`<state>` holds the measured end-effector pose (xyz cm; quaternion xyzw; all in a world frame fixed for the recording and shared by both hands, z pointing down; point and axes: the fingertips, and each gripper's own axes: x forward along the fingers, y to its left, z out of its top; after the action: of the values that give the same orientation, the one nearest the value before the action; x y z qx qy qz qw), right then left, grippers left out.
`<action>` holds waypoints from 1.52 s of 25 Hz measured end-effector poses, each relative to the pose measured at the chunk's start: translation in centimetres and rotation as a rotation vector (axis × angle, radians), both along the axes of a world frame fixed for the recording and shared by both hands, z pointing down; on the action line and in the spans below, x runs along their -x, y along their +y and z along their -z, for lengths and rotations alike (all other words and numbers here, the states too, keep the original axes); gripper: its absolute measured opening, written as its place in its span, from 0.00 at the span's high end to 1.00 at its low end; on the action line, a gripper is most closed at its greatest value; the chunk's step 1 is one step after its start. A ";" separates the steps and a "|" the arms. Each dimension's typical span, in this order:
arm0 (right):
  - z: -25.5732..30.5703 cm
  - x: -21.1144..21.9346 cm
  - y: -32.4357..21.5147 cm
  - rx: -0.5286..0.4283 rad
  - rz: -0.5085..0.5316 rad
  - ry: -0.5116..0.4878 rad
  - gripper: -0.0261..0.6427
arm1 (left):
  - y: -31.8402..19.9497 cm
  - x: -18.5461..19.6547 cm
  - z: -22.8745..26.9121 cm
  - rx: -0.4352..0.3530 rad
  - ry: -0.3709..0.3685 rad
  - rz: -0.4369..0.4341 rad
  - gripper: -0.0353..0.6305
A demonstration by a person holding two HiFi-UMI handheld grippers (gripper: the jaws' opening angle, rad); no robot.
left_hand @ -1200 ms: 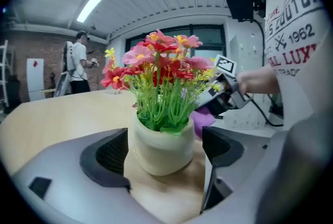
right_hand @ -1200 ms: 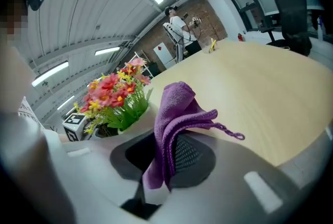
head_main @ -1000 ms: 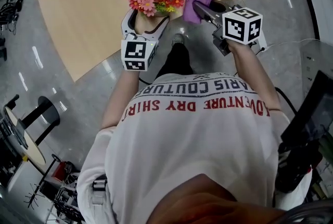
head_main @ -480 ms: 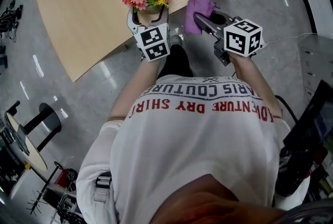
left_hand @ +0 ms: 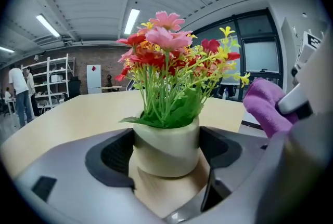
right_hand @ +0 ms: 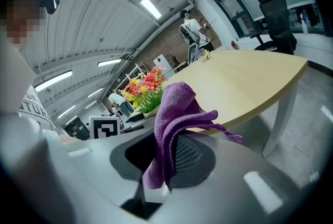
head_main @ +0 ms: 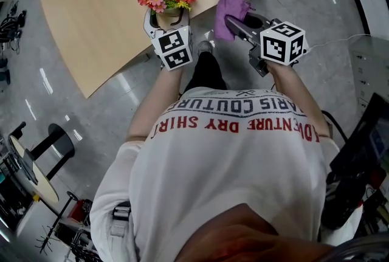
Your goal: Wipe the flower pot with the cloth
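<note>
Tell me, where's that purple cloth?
Head view, upper centre: the purple cloth is pinched in the right gripper, just right of the flower pot.

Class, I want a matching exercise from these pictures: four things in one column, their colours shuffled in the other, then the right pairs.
Things:
1. flower pot
2. cloth
3. table
4. flowers

Colours:
a. purple
b. light wood
c. pale cream
d. red, pink and yellow

Pairs: 1-c, 2-a, 3-b, 4-d
</note>
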<state>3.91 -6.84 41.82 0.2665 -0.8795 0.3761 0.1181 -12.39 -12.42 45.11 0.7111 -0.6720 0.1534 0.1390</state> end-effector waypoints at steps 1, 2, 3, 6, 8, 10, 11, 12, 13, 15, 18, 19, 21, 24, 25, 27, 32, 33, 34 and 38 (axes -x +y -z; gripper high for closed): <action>0.0 0.2 -0.3 0.001 0.003 -0.002 0.89 | -0.2 0.1 0.0 -0.001 0.001 -0.015 0.34; 0.0 0.5 -0.7 0.001 0.007 -0.004 0.89 | -0.4 0.2 0.0 -0.001 0.002 -0.032 0.34; 0.0 0.6 -1.0 0.001 0.010 -0.006 0.89 | -0.5 0.2 0.0 0.000 0.002 -0.052 0.34; 0.0 0.9 -1.2 0.000 0.017 -0.013 0.89 | 0.2 -0.4 0.1 0.007 0.002 -0.121 0.34; 0.0 1.0 -0.7 -0.001 0.021 -0.020 0.89 | 1.4 -0.9 0.2 0.007 0.003 -0.173 0.34; -0.1 1.2 -0.5 -0.003 0.029 -0.027 0.89 | 2.4 -1.4 0.2 0.006 0.004 -0.230 0.34; 0.0 1.4 -0.5 -0.004 0.034 -0.030 0.89 | 2.8 -1.6 0.2 0.005 0.005 -0.259 0.34; 0.0 1.5 -0.6 -0.006 0.038 -0.032 0.89 | 3.1 -1.7 0.3 0.004 0.006 -0.292 0.34; 0.1 1.5 -0.9 -0.008 0.041 -0.033 0.89 | 3.2 -1.9 0.4 0.003 0.007 -0.327 0.34; 0.5 1.8 -1.6 -0.013 0.044 -0.035 0.89 | 3.4 -2.2 0.6 0.003 0.008 -0.406 0.34; 0.4 2.8 -3.0 -0.023 0.040 -0.050 0.89 | 3.1 -1.5 0.4 0.010 0.002 -0.508 0.34; 0.1 3.1 -3.6 -0.025 0.041 -0.056 0.89 | 2.9 -1.3 0.1 0.013 -0.001 -0.534 0.34; -0.4 3.5 -4.3 -0.027 0.047 -0.064 0.89 | 2.8 -1.3 -0.4 0.015 -0.003 -0.577 0.34; 0.0 3.8 -4.6 -0.033 0.059 -0.071 0.89 | 3.1 -1.5 -0.2 0.015 0.000 -0.629 0.34; 0.3 4.1 -4.6 -0.036 0.063 -0.075 0.89 | 3.1 -1.5 0.0 0.013 0.001 -0.640 0.34; 0.5 4.5 -4.8 -0.036 0.073 -0.079 0.89 | 3.2 -1.5 0.3 0.009 0.003 -0.656 0.34; -0.3 5.5 -4.5 -0.003 0.098 -0.083 0.89 | 3.3 -1.5 0.7 0.008 0.003 -0.665 0.34; -0.4 5.7 -4.4 0.002 0.100 -0.083 0.89 | 3.4 -1.6 0.9 0.006 0.002 -0.665 0.34; -0.6 5.8 -4.4 0.005 0.102 -0.082 0.89 | 3.4 -1.6 1.0 0.003 0.002 -0.665 0.34; -1.5 6.4 -4.7 0.039 0.104 -0.098 0.89 | 3.3 -1.4 0.6 0.008 0.005 -0.671 0.34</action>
<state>-2.52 -11.55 43.28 0.1996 -0.8895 0.3990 0.0993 -10.95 -9.13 44.48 0.8926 -0.3993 0.1914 0.0852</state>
